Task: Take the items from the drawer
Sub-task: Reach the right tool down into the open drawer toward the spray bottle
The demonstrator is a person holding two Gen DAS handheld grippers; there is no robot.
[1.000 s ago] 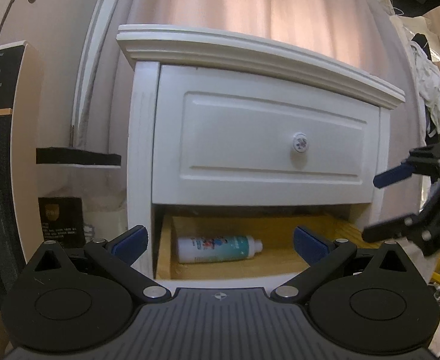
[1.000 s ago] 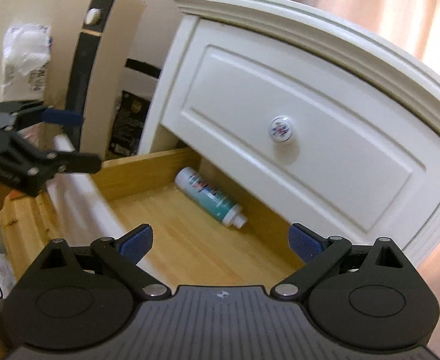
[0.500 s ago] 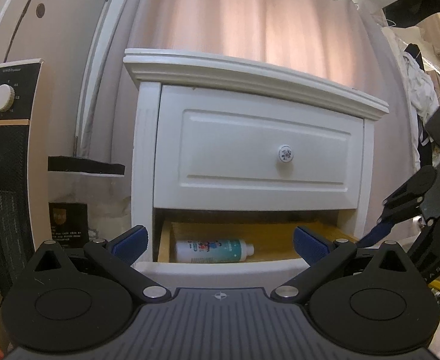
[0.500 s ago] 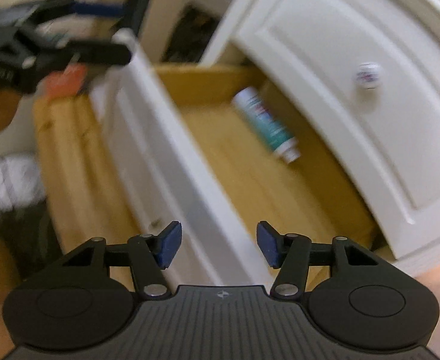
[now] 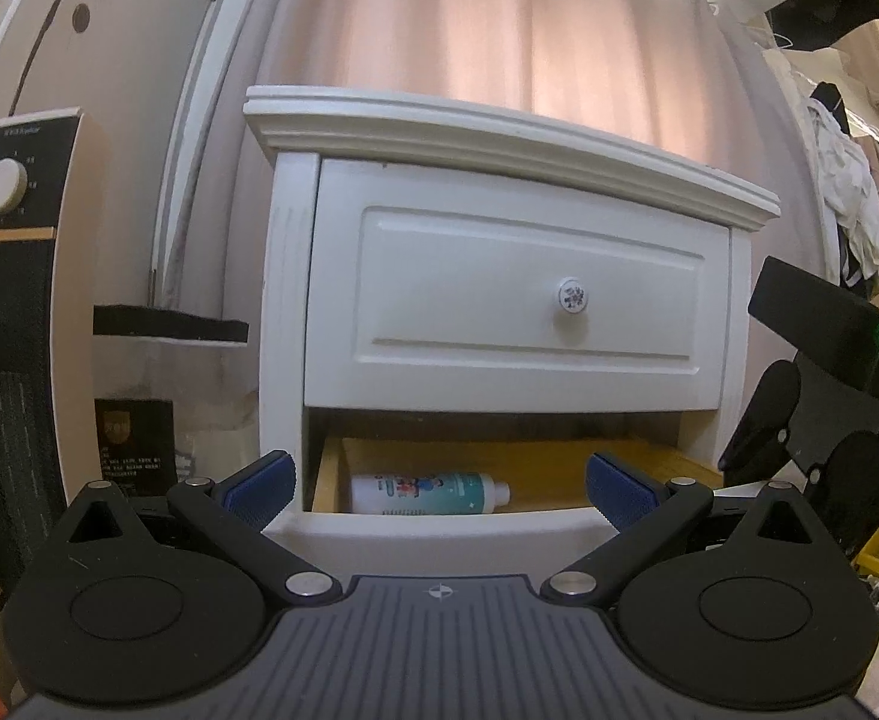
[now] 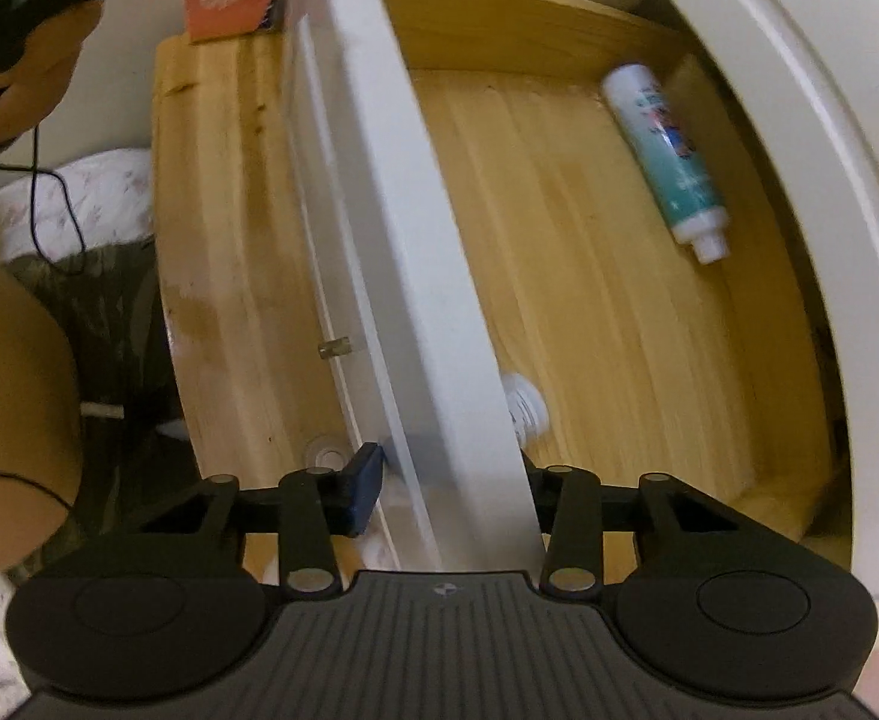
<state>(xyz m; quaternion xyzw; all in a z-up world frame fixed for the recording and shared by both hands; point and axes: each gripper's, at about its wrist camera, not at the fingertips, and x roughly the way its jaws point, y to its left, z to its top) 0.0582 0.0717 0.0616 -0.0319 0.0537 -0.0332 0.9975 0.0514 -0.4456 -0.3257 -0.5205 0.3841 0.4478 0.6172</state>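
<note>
While the left gripper is hovering with jaws wide, the right gripper is clamping the lower drawer's front panel. At the drawer's far right, the bottle is lying loose; a jerked pull risks rolling it.

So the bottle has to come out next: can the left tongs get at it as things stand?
Probably yes. The left tongs are open and empty, facing the pulled-out drawer, and the bottle lies uncovered at the back. They would have to clear the drawer front first, which the right tongs straddle.
</note>
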